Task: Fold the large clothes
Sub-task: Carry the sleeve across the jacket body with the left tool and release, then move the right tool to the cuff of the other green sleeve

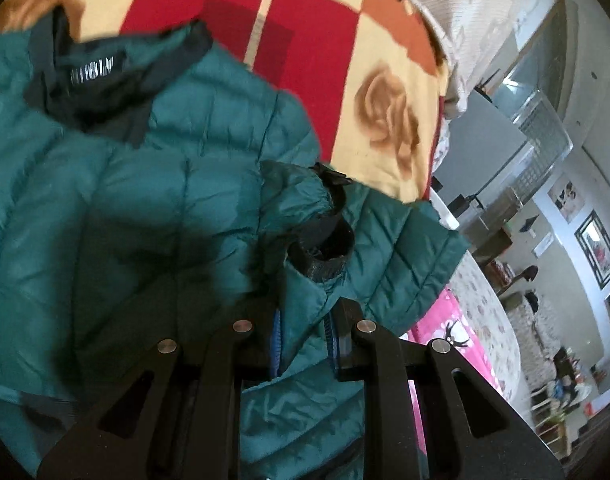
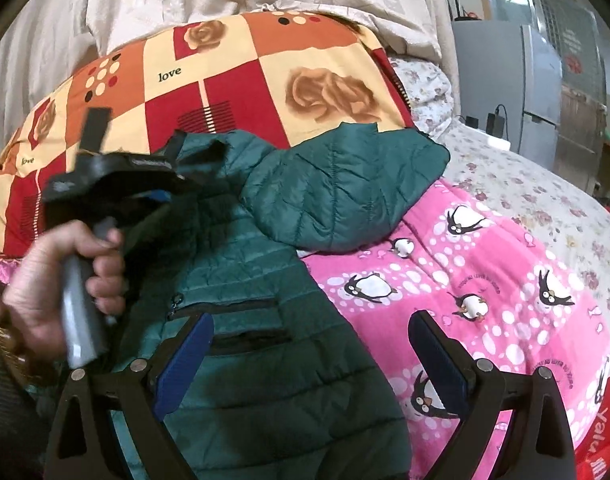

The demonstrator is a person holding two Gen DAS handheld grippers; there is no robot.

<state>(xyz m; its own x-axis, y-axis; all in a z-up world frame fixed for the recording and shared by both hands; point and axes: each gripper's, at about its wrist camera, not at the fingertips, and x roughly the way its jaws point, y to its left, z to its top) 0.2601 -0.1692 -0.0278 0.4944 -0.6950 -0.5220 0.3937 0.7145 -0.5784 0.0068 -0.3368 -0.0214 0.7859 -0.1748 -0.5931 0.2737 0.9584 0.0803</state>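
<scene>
Left gripper (image 1: 305, 344) fingers pinched on teal puffer jacket (image 1: 125, 208) fabric, sleeve cuff (image 1: 325, 248) bunched just above pads. Right gripper (image 2: 311, 364) fingers spread wide, nothing clamped, hovering over jacket hem at lower centre. Jacket laid across patchwork rose blanket (image 2: 265, 80) and pink penguin blanket (image 2: 485, 260). Left hand (image 2: 61, 280) seen at left edge, wrapped round grey handle.

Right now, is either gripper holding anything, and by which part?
The left gripper is shut on the green puffer jacket, pinching a fold of its fabric near the sleeve cuff. The right gripper is open and holds nothing.
</scene>
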